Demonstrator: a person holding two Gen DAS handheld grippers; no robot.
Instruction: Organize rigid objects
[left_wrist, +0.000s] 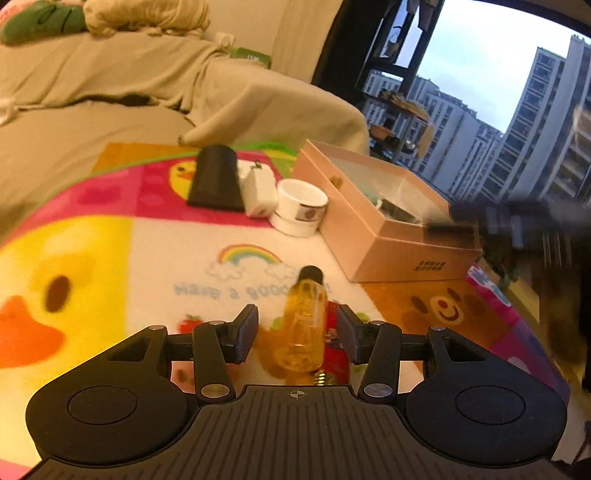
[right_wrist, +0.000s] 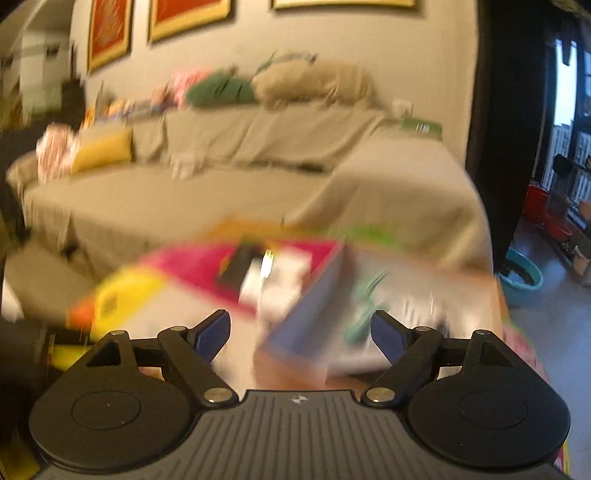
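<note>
In the left wrist view, my left gripper (left_wrist: 297, 332) is open, its fingers on either side of a yellow transparent bottle with a black cap (left_wrist: 304, 328) lying on the colourful cartoon mat (left_wrist: 110, 258), not touching it. A pink open box (left_wrist: 376, 218) stands at the right with items inside. A black cone-shaped object (left_wrist: 216, 177), a white cube (left_wrist: 260, 190) and a white jar (left_wrist: 301, 208) stand behind. In the blurred right wrist view, my right gripper (right_wrist: 301, 332) is open and empty above the box (right_wrist: 369, 295).
A beige-covered sofa (left_wrist: 110, 92) runs behind the mat, also in the right wrist view (right_wrist: 221, 177). A window with buildings (left_wrist: 498, 129) is at the right. The other gripper shows as a dark blur (left_wrist: 517, 221) over the box's right end.
</note>
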